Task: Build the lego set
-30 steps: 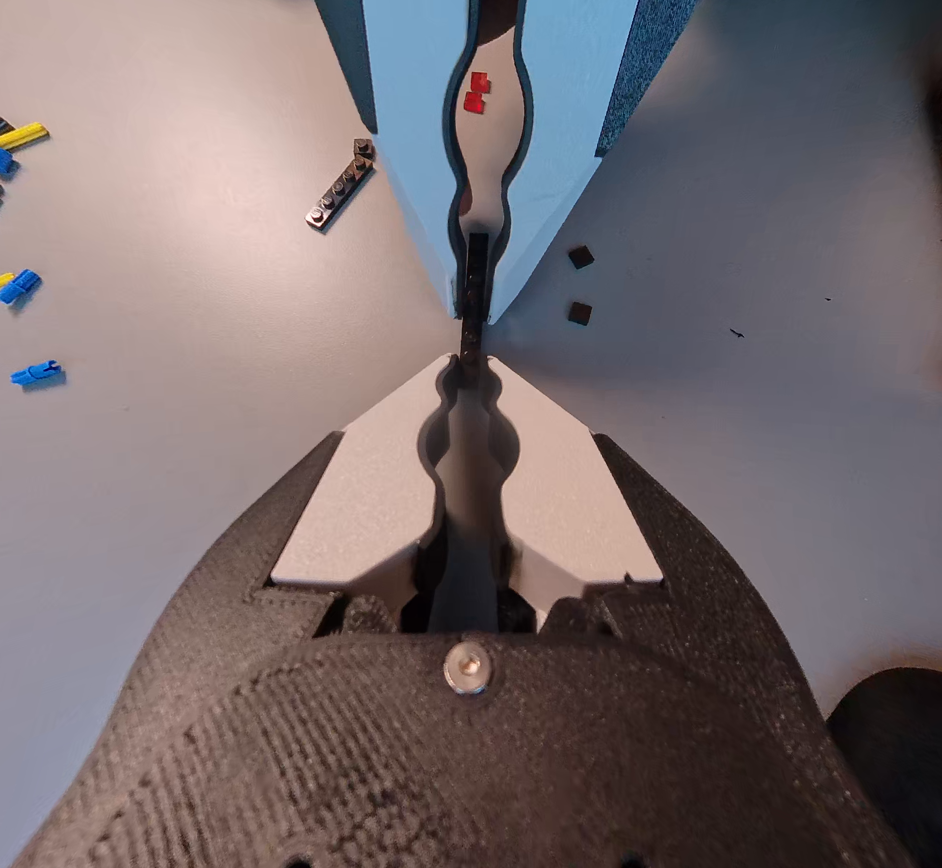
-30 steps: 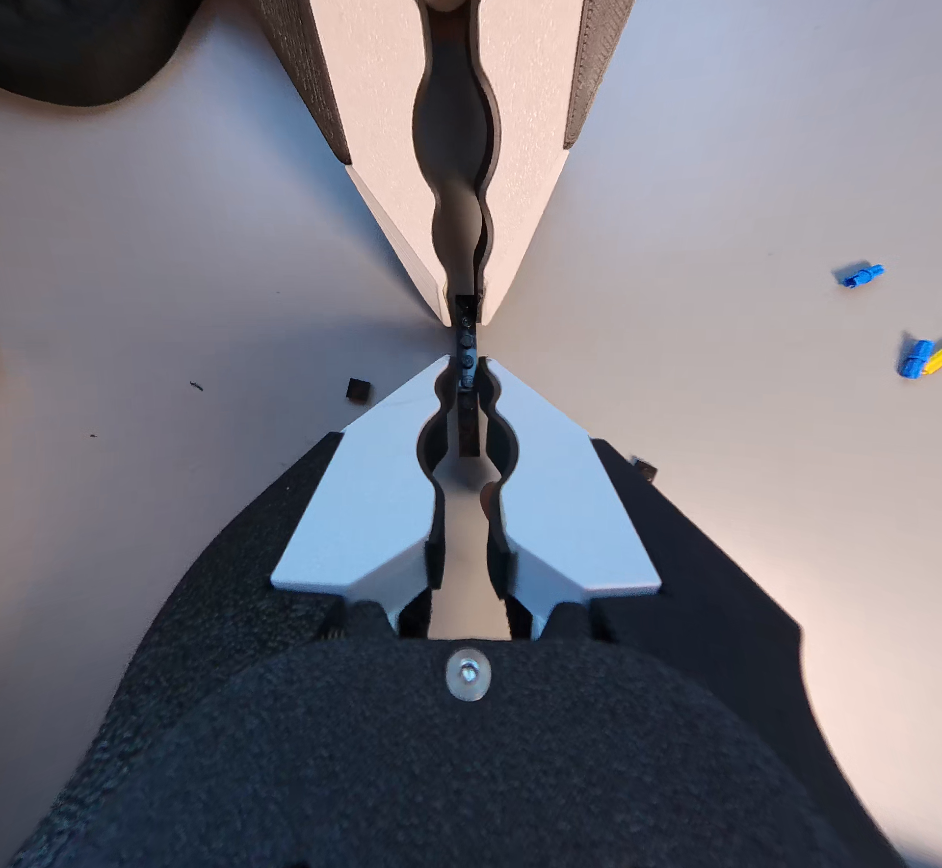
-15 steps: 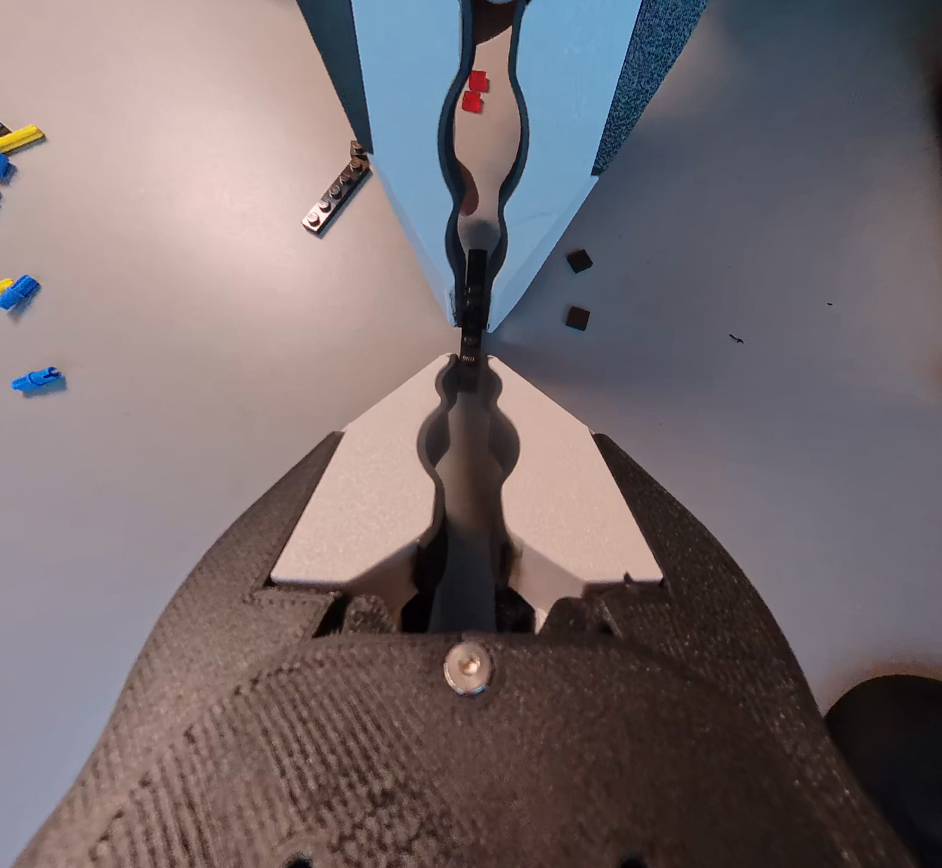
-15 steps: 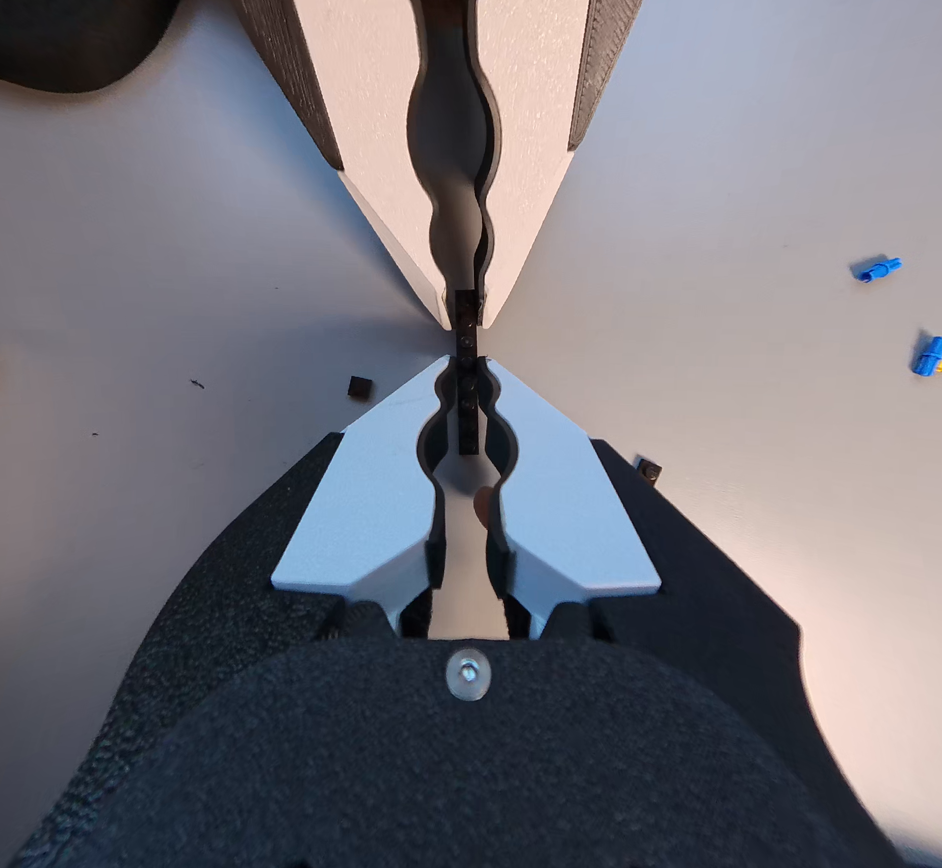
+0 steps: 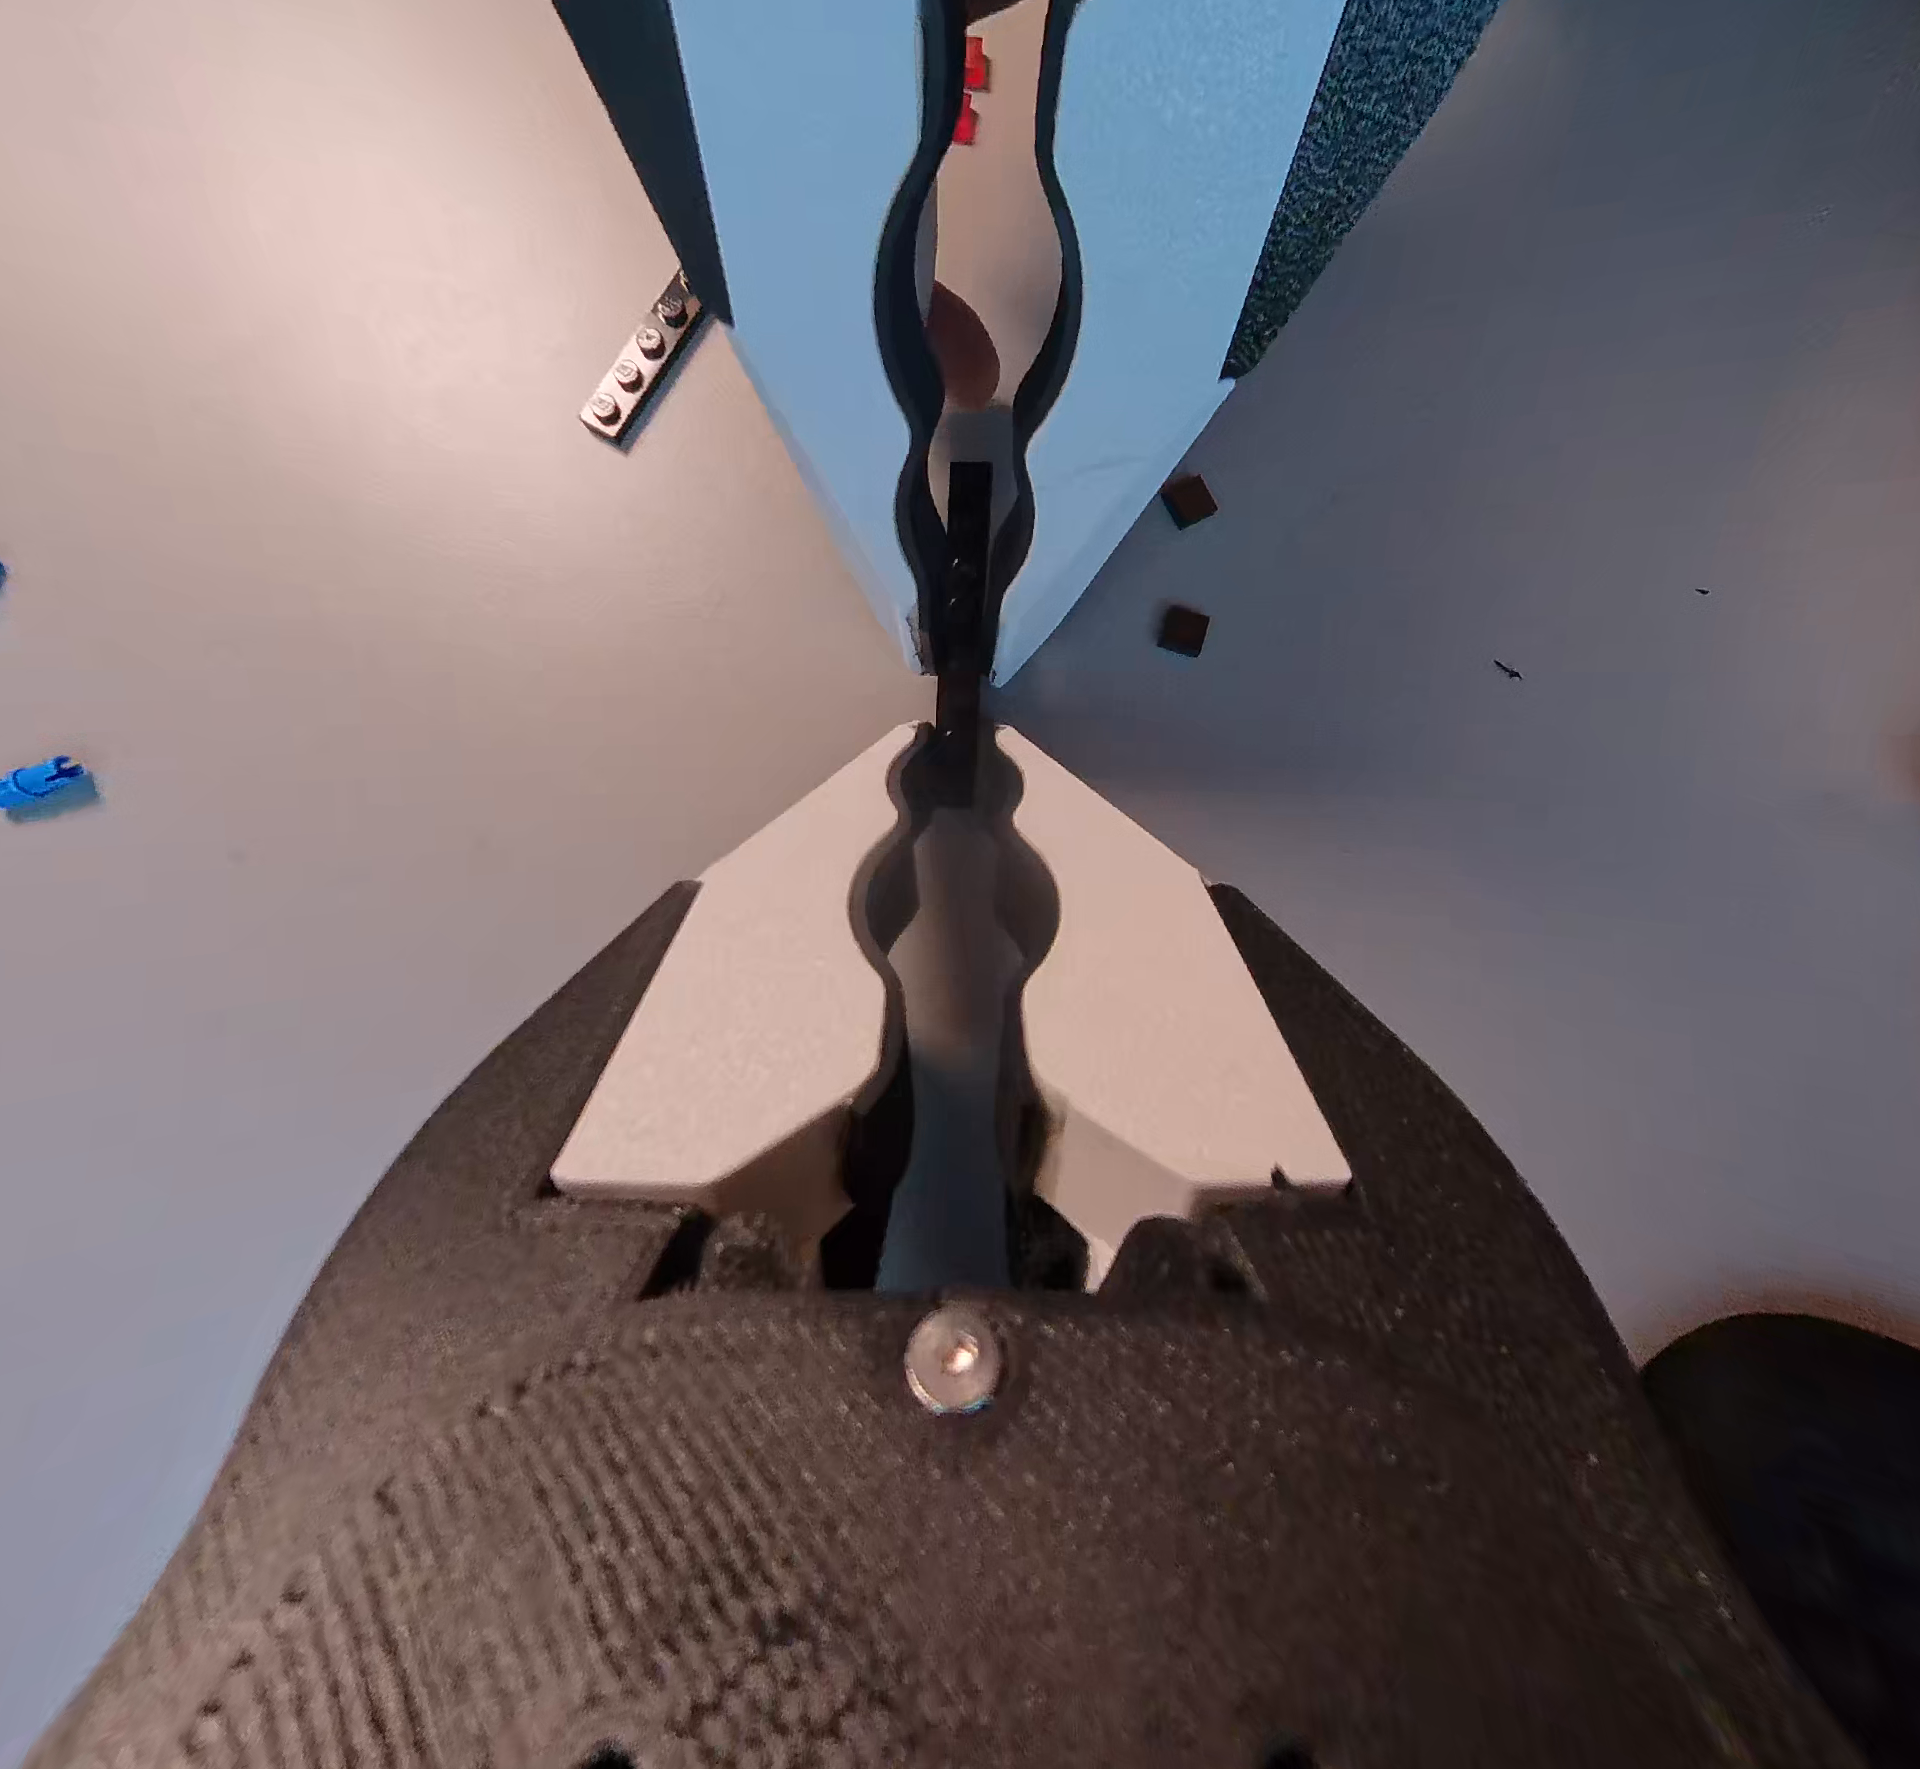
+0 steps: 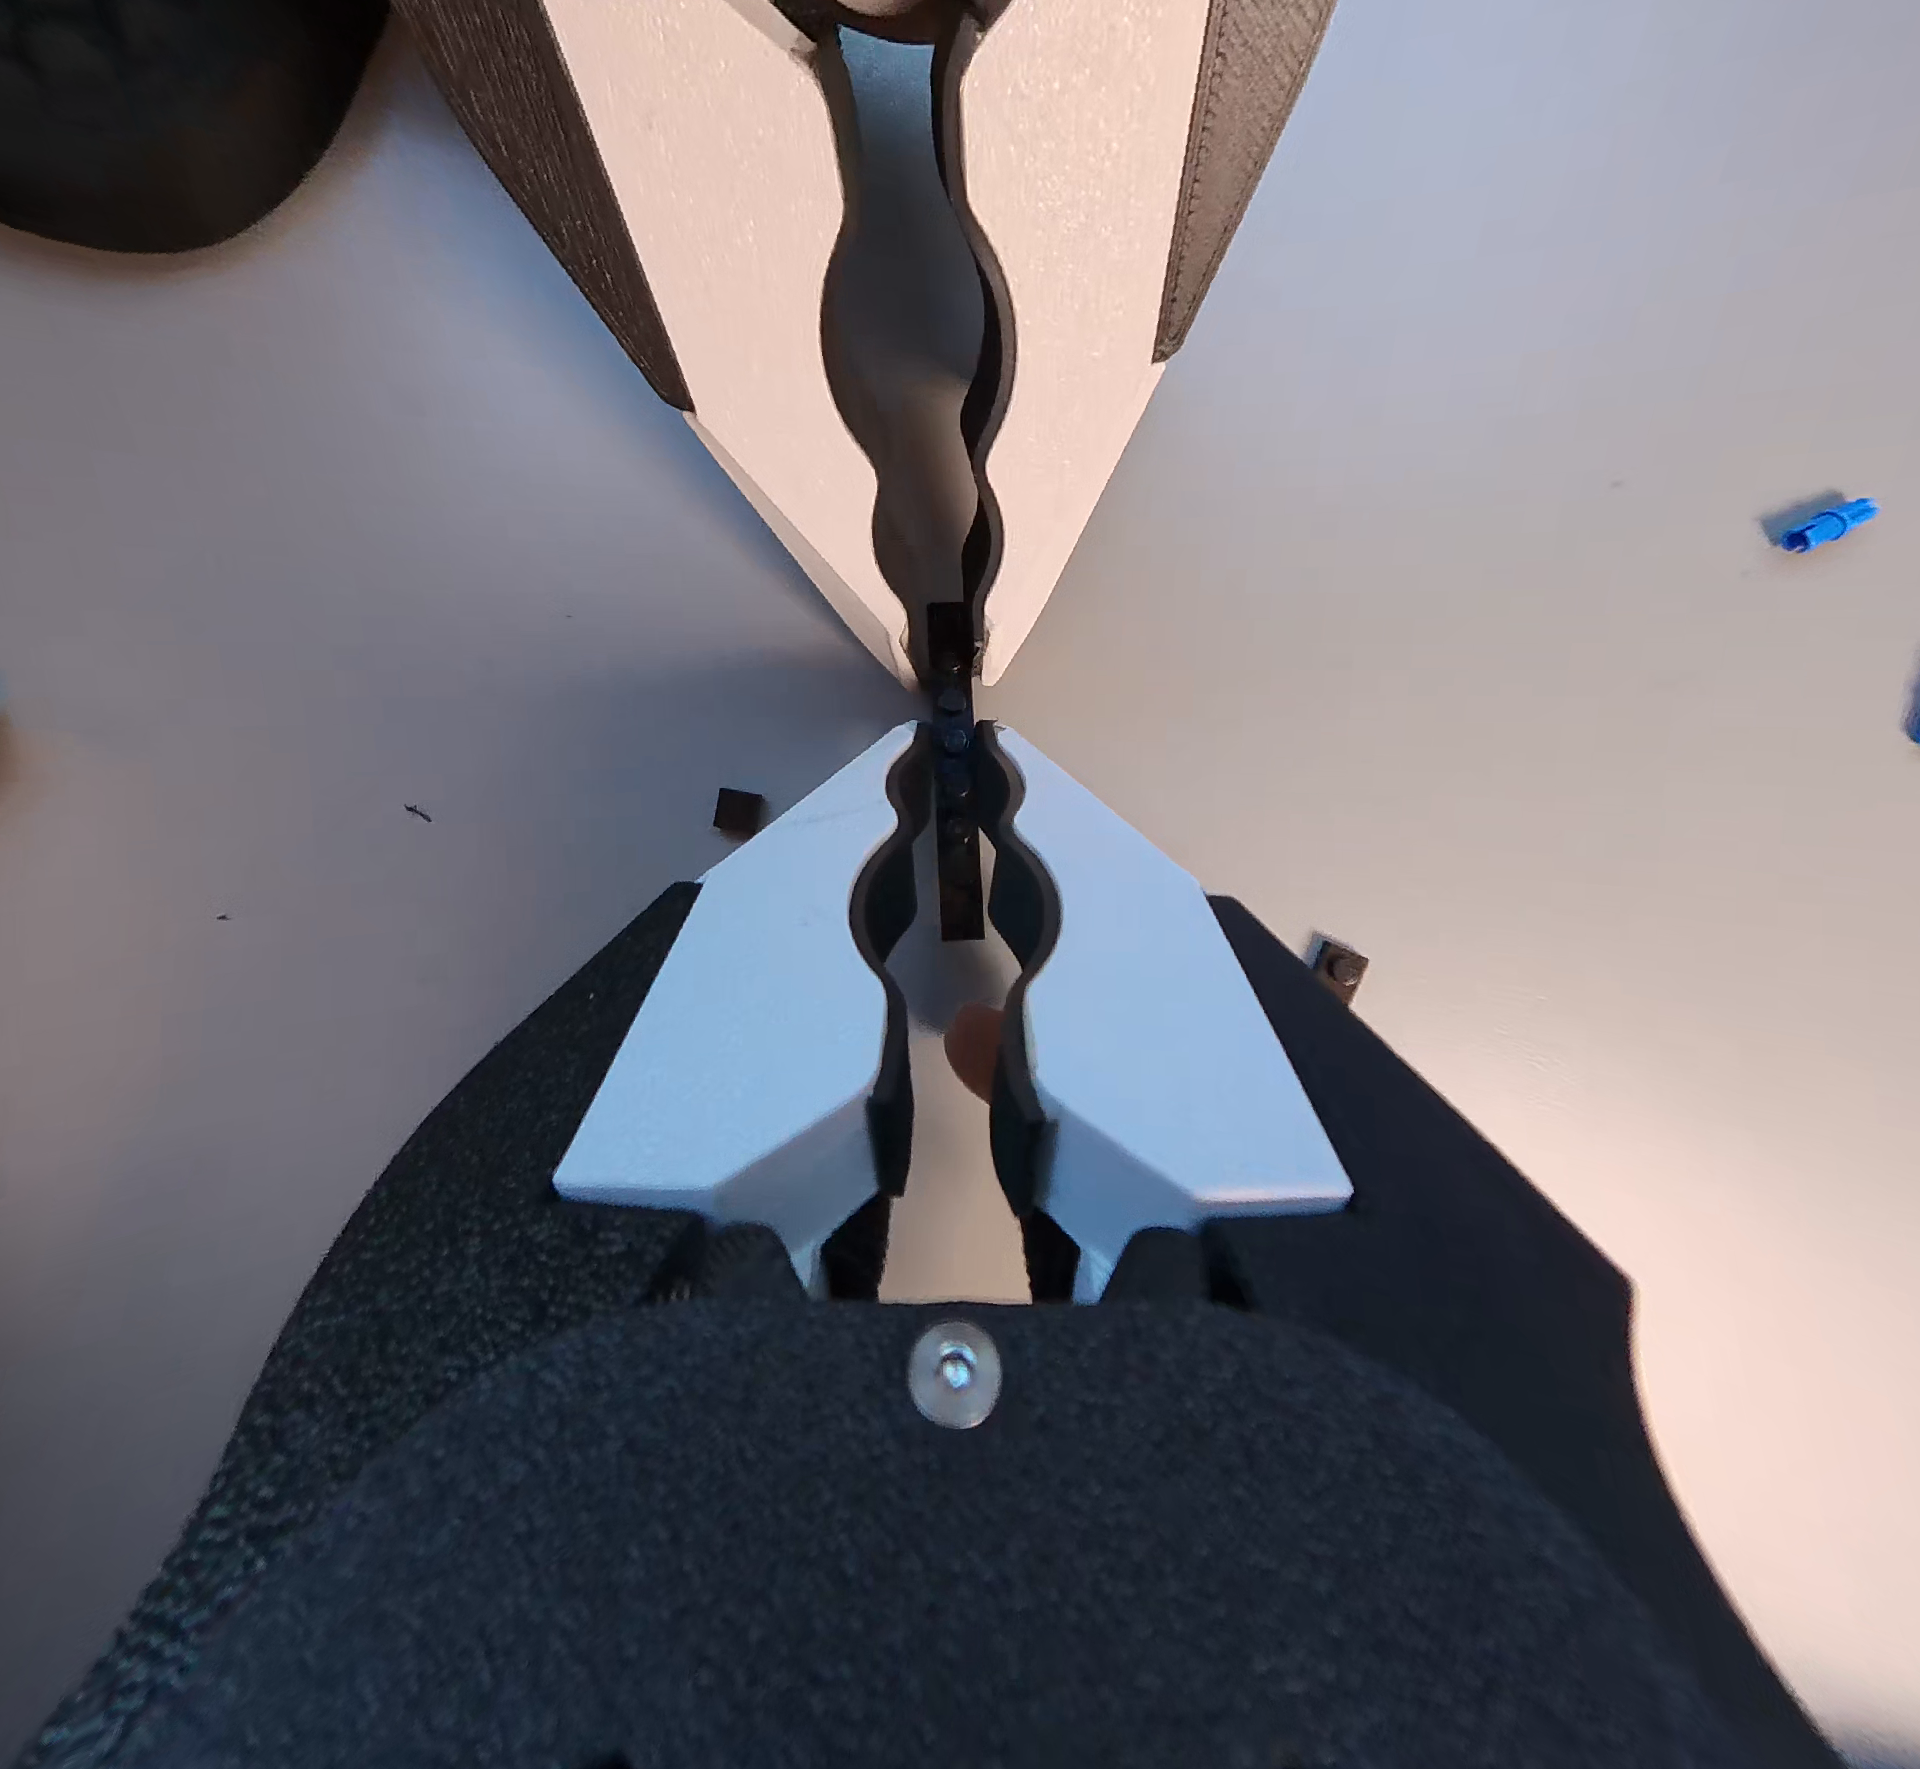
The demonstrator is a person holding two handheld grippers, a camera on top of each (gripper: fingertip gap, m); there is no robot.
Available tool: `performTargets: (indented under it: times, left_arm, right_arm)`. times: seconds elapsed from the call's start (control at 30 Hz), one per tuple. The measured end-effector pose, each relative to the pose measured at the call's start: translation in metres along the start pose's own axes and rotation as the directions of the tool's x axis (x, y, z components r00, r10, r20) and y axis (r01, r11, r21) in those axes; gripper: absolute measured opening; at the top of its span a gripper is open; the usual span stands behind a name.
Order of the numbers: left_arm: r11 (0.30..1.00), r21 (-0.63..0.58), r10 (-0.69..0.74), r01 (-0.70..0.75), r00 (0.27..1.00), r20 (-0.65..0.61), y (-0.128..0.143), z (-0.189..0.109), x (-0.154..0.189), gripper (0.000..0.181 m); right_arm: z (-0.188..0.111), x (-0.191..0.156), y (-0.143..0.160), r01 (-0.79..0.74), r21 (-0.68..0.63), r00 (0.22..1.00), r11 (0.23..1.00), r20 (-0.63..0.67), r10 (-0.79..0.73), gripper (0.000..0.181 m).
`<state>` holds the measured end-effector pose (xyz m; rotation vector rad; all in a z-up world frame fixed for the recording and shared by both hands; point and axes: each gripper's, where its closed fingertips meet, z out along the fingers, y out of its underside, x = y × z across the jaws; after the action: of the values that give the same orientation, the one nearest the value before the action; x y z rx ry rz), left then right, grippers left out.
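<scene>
My left gripper (image 5: 954,740) is clamped on the near end of a thin black studded Lego plate (image 5: 961,639), held edge-on above the pale grey tabletop (image 5: 364,680). My right gripper (image 5: 958,665) faces it tip to tip, pinching the plate's far end, so the strip bridges both. Just beyond, two small dark square tiles (image 5: 1184,628) lie to the right, a grey studded strip (image 5: 639,363) to the left, a blue connector pin (image 5: 47,784) farther left, and red pieces (image 5: 971,93) farthest.
</scene>
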<state>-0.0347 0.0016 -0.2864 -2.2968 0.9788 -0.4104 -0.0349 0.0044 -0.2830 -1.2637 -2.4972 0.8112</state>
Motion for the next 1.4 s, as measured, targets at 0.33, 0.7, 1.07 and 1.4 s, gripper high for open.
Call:
performTargets:
  times: [0.33,0.7,1.07,1.4]
  left_arm:
    - [1.0,0.015,0.005,-0.005,1.0,-0.011,-0.003,0.002,-0.001,0.006]
    - [0.99,0.116,-0.073,0.078,0.996,-0.049,-0.002,-0.013,-0.003,0.005]
    - [0.997,0.032,-0.064,0.066,0.996,-0.055,0.005,-0.011,-0.002,0.003]
    - [0.998,-0.054,-0.048,0.044,0.995,-0.082,0.006,-0.009,-0.001,0.003]
  right_arm:
    - [0.0,0.001,0.001,-0.027,0.025,1.0,0.999,0.007,0.027,0.005]
    - [0.003,0.0,-0.004,-0.022,0.01,1.0,1.0,0.009,0.021,0.005]
    - [0.006,-0.001,-0.009,-0.002,-0.013,1.0,1.0,0.007,0.002,0.005]
    - [0.009,-0.002,-0.009,0.009,0.003,1.0,1.0,0.017,-0.009,0.006]
